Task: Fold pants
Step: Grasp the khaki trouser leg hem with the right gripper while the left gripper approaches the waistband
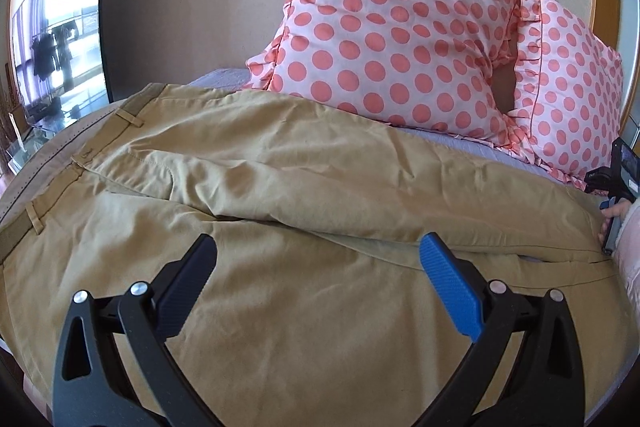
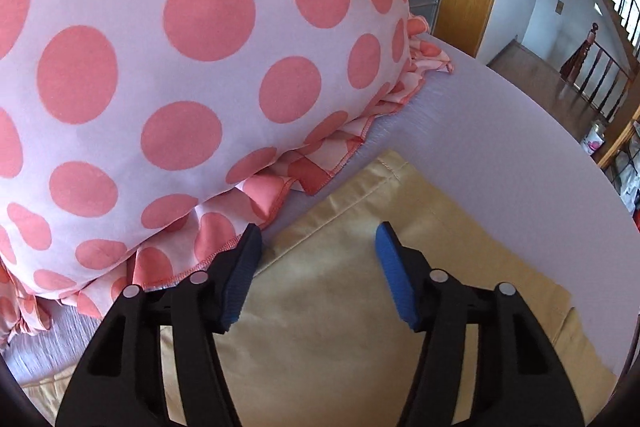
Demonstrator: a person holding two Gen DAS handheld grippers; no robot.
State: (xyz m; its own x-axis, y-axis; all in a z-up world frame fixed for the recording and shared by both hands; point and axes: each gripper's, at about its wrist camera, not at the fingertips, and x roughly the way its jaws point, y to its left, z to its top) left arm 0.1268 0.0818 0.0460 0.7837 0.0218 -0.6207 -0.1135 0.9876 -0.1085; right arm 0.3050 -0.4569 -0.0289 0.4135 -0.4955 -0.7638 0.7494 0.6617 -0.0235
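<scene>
Pants point(image 1: 304, 163) lie spread on the bed point(image 2: 500, 131), hems beside the polka-dot pillows point(image 1: 384, 27). Left hand-held gripper point(image 1: 318, 251) and right hand-held gripper point(image 2: 318, 239) hover above them, both released.

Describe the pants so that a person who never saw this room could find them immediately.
Look at the bed with the lilac sheet. Two pink pillows with coral dots lean at its head, and the pants lie spread flat in front of them. They are the only tan, unpatterned cloth there, with belt loops along the waistband.
</scene>
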